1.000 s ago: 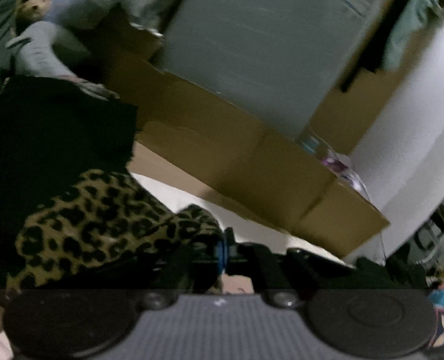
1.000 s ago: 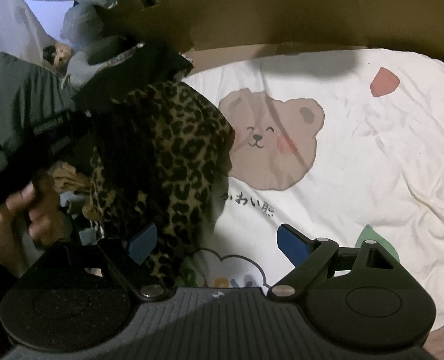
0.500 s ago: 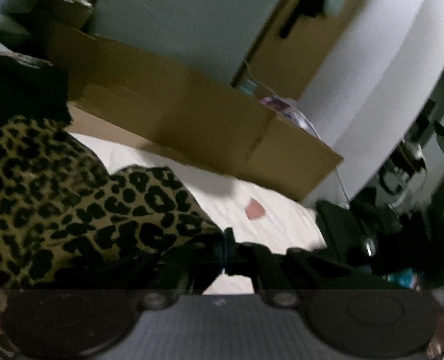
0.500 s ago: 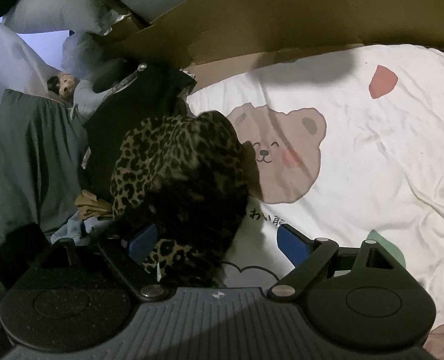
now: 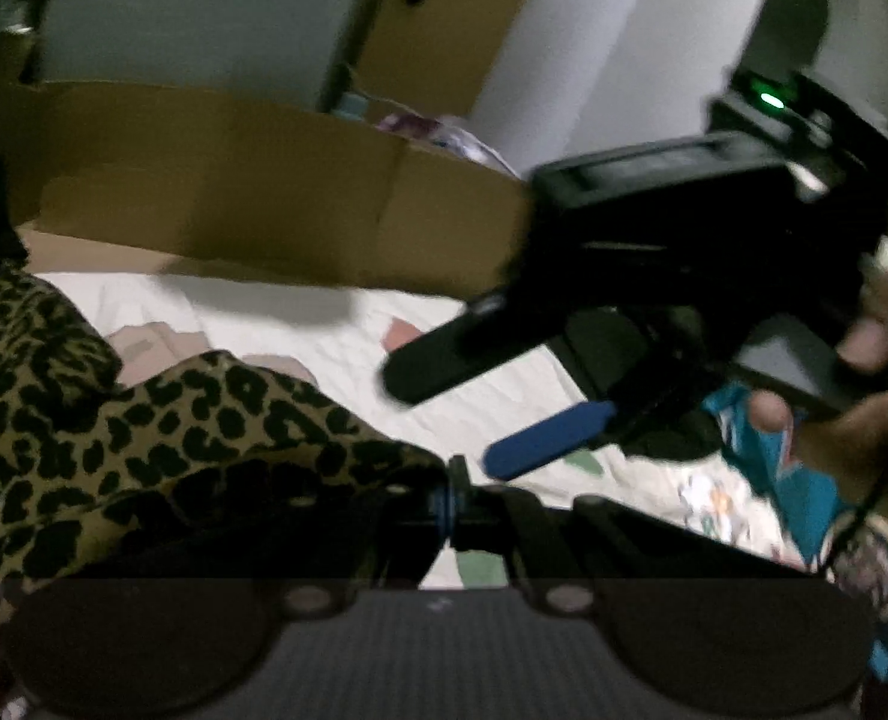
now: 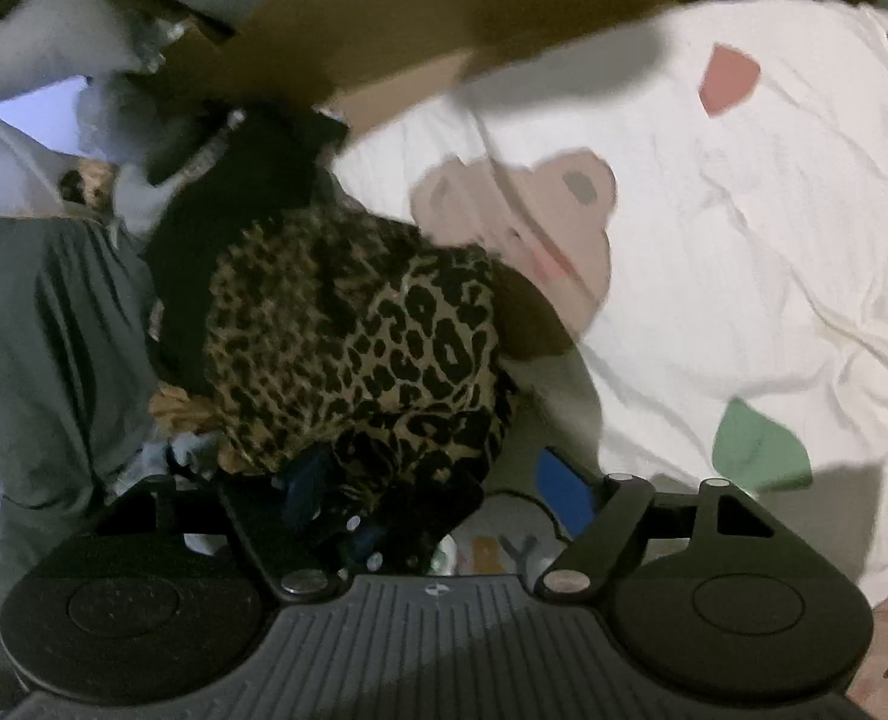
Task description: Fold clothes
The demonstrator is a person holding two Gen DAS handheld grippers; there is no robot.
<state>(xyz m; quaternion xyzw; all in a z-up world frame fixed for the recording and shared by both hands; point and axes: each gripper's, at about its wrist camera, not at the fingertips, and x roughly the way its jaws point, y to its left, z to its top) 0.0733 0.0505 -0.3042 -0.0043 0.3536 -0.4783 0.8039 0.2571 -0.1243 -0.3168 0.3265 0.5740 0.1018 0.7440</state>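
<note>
A leopard-print garment (image 5: 144,432) hangs bunched from my left gripper (image 5: 447,510), which is shut on its hem. In the right wrist view the same garment (image 6: 354,336) droops over the bear-print sheet. Its lower folds lie between the fingers of my right gripper (image 6: 435,489). Those jaws are closing: the left pad (image 6: 306,480) is half buried in the cloth, while the right pad (image 6: 564,498) stands apart from it. The left wrist view shows my right gripper (image 5: 444,420) just ahead of the left one, with a hand (image 5: 864,420) holding it.
A white bed sheet (image 6: 744,240) with a bear print covers the surface. A long cardboard box (image 5: 234,180) runs along the far side. At the left lies a pile with a black garment (image 6: 234,192) and a grey one (image 6: 54,330).
My left gripper has swung right with the leopard garment, bringing the right gripper into its view. The garment has sunk and bunched between the right gripper's fingers, which have narrowed.
</note>
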